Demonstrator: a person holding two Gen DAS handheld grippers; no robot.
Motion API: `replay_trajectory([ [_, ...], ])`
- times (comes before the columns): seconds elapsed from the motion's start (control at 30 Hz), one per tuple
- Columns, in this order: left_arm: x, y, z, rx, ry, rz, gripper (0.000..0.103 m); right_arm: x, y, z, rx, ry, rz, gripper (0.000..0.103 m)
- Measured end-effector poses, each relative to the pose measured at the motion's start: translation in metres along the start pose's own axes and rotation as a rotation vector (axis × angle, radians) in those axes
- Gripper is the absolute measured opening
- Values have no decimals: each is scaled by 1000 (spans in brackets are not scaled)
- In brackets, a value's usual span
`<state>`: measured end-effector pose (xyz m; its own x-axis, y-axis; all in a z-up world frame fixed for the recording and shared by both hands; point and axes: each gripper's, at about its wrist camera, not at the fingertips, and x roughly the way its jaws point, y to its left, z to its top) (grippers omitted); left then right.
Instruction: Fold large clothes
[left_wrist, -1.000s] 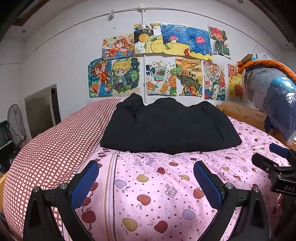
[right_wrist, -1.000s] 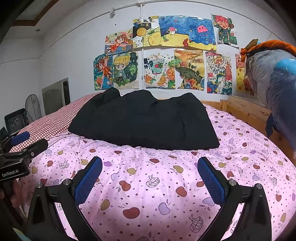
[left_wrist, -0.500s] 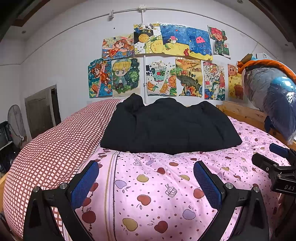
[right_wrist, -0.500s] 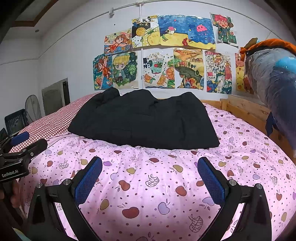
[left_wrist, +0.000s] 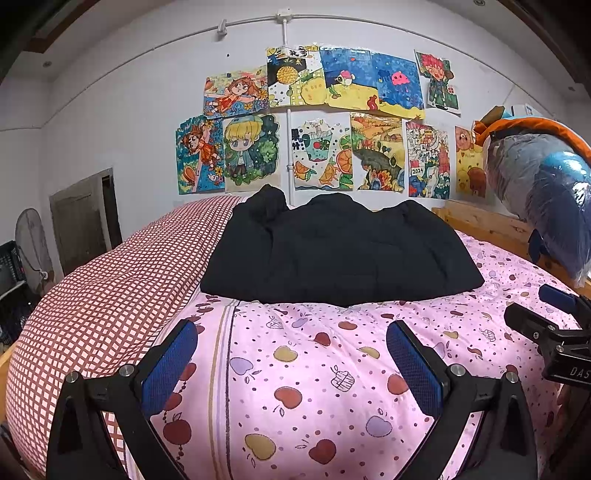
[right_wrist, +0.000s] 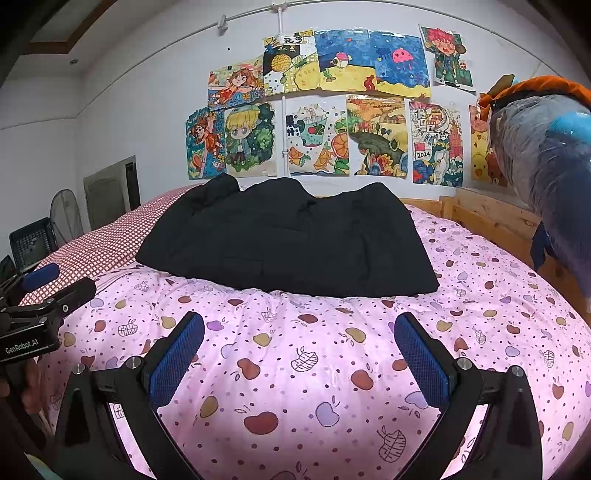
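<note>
A large black garment (left_wrist: 340, 254) lies spread on the pink apple-print quilt (left_wrist: 303, 373), beyond both grippers; it also shows in the right wrist view (right_wrist: 291, 240). My left gripper (left_wrist: 291, 363) is open and empty, held over the quilt's near part, short of the garment's front edge. My right gripper (right_wrist: 299, 358) is open and empty, likewise short of the garment. The right gripper's body shows at the right edge of the left wrist view (left_wrist: 554, 332). The left gripper's body shows at the left edge of the right wrist view (right_wrist: 33, 317).
A red checked cover (left_wrist: 96, 295) lies on the bed's left side. A wooden bed frame (right_wrist: 491, 218) runs along the right. A plastic-wrapped blue and orange bundle (right_wrist: 550, 155) hangs at the right. Drawings (right_wrist: 325, 107) cover the back wall. A fan (right_wrist: 66, 218) stands at left.
</note>
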<state>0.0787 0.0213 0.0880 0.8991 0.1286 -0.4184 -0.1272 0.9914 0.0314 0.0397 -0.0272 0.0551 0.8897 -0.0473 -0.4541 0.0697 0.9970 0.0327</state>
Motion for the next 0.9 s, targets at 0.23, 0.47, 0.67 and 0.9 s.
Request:
replay_trajectory([
  [0.23, 0, -1, 0, 2, -1, 1, 103, 0, -1, 0, 0, 2, 1, 101],
  [0.47, 0, 0, 0, 0, 0, -1, 103, 0, 0, -1, -1, -2, 0, 101],
  [0.67, 0, 0, 0, 2, -1, 0, 103, 0, 1, -2, 0, 1, 0, 101],
  [0.9, 0, 0, 0, 2, -1, 1, 103, 0, 1, -2, 2, 2, -1, 101],
])
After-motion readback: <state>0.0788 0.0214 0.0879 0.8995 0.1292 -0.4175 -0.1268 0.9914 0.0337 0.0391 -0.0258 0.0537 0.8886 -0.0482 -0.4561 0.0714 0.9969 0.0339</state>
